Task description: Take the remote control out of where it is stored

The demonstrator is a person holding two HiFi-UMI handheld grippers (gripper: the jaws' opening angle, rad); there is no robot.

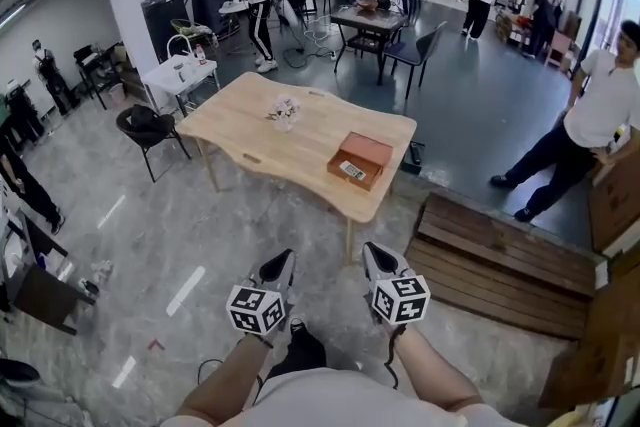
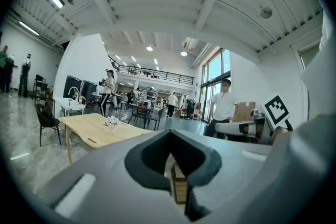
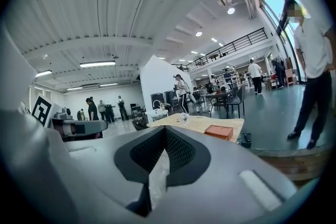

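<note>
- Wooden table [image 1: 250, 130] stands on the grey floor [image 1: 150, 245], well ahead of the person
- Slatted wooden platform [image 1: 500, 260] lies on the floor to the right of the table; a bystander in a white shirt [image 1: 600, 110] stands beyond it
- Orange box [image 1: 375, 152] sits open near the table's right end
- Left gripper [image 1: 278, 267]: held low, close to the person's body, well apart from the table; jaws closed tip to tip, nothing between them
- Right gripper [image 1: 378, 260]: beside the left one, also far short of the table; jaws shut together, holding nothing, touching nothing
- Remote control [image 1: 351, 170] lies inside the orange box, toward its near side
- Small pot of white flowers [image 1: 284, 112] stands mid-table, left of the box and apart from it
</note>
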